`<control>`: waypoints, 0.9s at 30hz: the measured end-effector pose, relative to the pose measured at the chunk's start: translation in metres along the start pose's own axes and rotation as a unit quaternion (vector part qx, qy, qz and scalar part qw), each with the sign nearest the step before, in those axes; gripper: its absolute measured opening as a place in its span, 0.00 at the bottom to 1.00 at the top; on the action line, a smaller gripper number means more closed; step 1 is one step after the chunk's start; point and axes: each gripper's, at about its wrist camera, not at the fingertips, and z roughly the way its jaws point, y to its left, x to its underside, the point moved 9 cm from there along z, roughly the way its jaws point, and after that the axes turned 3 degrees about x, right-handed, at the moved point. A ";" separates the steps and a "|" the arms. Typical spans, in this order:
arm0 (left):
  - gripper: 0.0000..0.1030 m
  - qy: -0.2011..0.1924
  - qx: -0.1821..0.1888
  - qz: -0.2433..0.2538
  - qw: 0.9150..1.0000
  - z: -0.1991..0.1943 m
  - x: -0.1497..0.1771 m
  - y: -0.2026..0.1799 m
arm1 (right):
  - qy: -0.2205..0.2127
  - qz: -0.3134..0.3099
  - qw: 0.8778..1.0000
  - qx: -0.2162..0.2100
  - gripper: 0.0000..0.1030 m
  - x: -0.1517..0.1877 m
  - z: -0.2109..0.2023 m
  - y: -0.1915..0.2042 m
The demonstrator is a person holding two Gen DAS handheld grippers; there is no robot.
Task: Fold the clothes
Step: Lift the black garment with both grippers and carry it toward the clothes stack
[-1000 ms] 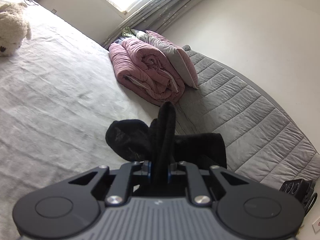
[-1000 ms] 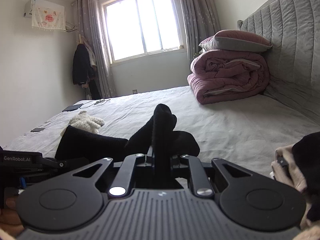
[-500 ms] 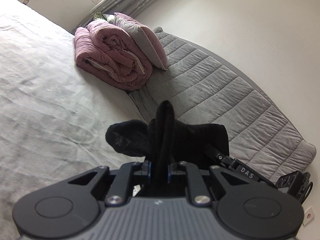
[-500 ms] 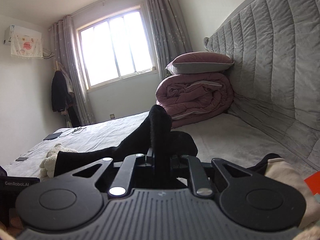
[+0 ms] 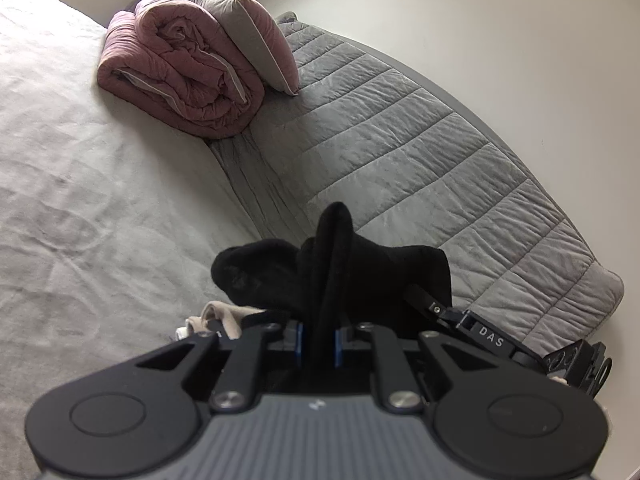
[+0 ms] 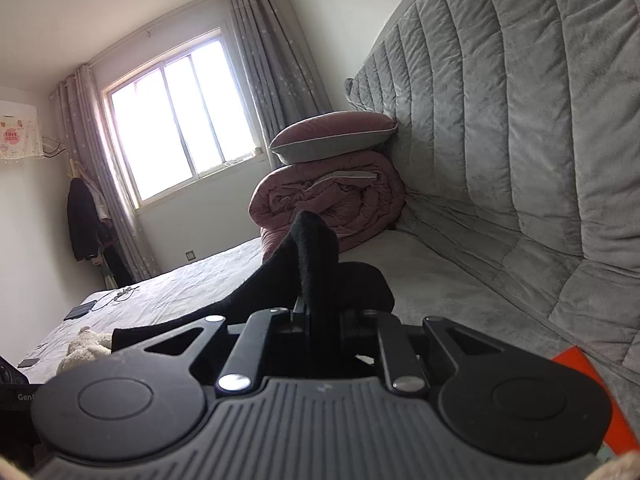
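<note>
Tongs on both sides pinch one soft black knitted garment [image 5: 332, 264]: left tongs [image 5: 318, 330] clamp a fold; right tongs [image 6: 320, 320] clamp another (cloth stretched between them), lifted over the pale grey bed sheet [image 5: 80, 200], near the quilted grey headboard [image 6: 520, 160].

Black garment [image 5: 384, 276], pink quilt [image 5: 180, 76], grey headboard [image 5: 420, 152]
</note>
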 end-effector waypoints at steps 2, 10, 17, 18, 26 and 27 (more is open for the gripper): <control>0.13 0.005 0.003 -0.006 1.000 0.009 0.003 -0.001 | 0.001 0.003 1.000 0.005 0.14 0.000 -0.002 -0.009; 0.13 0.024 0.003 -0.027 0.999 0.040 0.017 -0.003 | 0.012 0.032 0.999 0.018 0.14 0.002 -0.001 -0.043; 0.13 0.029 -0.016 -0.048 0.998 0.046 0.025 0.007 | 0.038 0.045 0.998 0.028 0.14 0.011 0.004 -0.053; 0.13 0.029 -0.021 -0.050 0.998 0.046 0.026 0.009 | 0.042 0.047 0.998 0.027 0.14 0.012 0.005 -0.053; 0.13 0.028 -0.043 -0.039 0.998 0.053 0.027 0.017 | 0.061 0.062 0.996 0.035 0.15 0.021 0.015 -0.060; 0.14 0.026 -0.050 -0.031 0.998 0.054 0.027 0.018 | 0.063 0.064 0.995 0.036 0.15 0.022 0.017 -0.062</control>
